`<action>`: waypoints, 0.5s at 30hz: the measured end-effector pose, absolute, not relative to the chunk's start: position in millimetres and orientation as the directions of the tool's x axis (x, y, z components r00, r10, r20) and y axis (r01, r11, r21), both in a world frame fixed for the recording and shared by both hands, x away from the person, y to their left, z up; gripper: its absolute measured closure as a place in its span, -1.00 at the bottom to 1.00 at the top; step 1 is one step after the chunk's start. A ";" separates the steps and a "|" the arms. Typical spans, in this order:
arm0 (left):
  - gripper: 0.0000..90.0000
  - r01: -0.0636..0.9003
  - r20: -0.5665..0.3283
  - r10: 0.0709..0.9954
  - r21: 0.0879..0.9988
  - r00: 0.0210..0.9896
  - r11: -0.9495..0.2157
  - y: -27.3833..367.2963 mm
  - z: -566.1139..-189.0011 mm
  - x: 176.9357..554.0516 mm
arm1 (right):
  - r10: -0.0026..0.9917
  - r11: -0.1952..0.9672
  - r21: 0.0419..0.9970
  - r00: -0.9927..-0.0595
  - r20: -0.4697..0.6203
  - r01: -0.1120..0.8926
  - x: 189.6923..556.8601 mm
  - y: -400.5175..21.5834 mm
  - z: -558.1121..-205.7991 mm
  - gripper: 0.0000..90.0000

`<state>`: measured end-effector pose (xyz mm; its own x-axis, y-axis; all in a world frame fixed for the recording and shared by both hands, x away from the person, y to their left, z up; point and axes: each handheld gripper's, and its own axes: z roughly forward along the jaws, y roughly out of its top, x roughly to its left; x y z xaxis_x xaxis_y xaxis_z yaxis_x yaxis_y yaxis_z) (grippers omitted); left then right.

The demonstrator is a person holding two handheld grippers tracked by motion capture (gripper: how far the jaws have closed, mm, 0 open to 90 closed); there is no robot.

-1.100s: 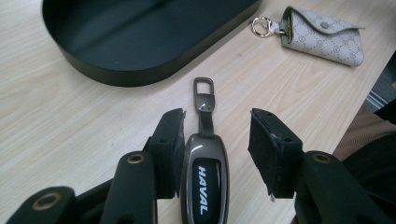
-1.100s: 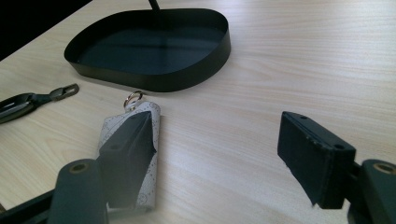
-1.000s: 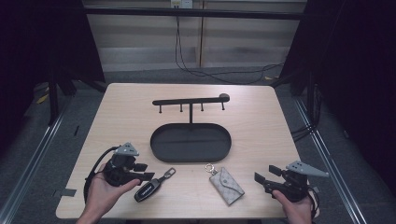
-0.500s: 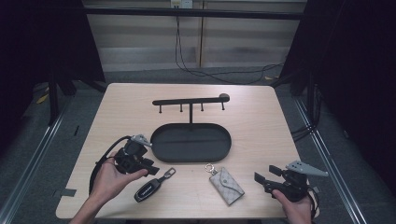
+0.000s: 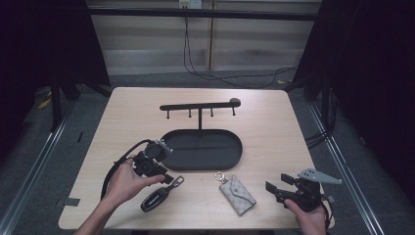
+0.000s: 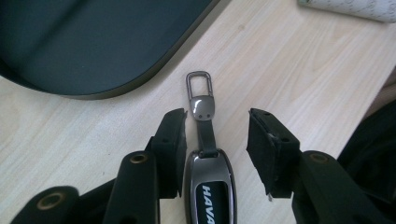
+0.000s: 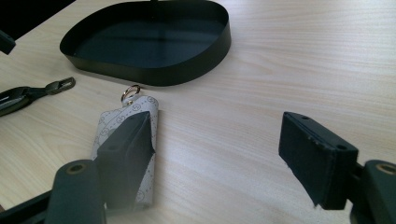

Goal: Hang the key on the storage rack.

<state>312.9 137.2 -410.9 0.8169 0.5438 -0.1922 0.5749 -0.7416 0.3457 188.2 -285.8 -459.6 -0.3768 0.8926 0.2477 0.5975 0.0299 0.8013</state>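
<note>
My left hand-held gripper (image 6: 215,135) straddles the car key fob (image 6: 208,186), jaws apart, having just been opening. My right hand-held gripper (image 7: 219,149) gapes, key pouch (image 7: 122,140) just behind its left jaw.

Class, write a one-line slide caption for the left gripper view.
Left gripper, jaws open, straddles the strap of a car key fob lying on the wooden table beside a black oval tray.

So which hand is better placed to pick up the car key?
Left. The left tool already has its open jaws on either side of the car key, not yet pinching it. The right tool sits by the key pouch.
</note>
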 end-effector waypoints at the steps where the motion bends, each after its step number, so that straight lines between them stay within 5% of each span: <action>1: 0.26 0.572 -0.189 0.541 0.336 0.820 -0.749 135.3 -412.0 314.1 | 0.893 0.030 0.802 -0.377 0.247 0.597 188.2 -285.7 -459.6 -0.42; 15: 0.29 0.557 -0.199 0.521 0.238 0.830 -0.796 116.5 -428.6 322.6 | 0.893 0.041 0.798 -0.381 0.241 0.601 188.6 -284.8 -460.1 -0.42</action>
<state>322.6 116.5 -428.6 0.8297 0.5215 -0.1990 0.5571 -0.7955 0.2383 188.6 -284.8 -460.1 -0.3805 0.8929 0.2407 0.6008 0.0408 0.7984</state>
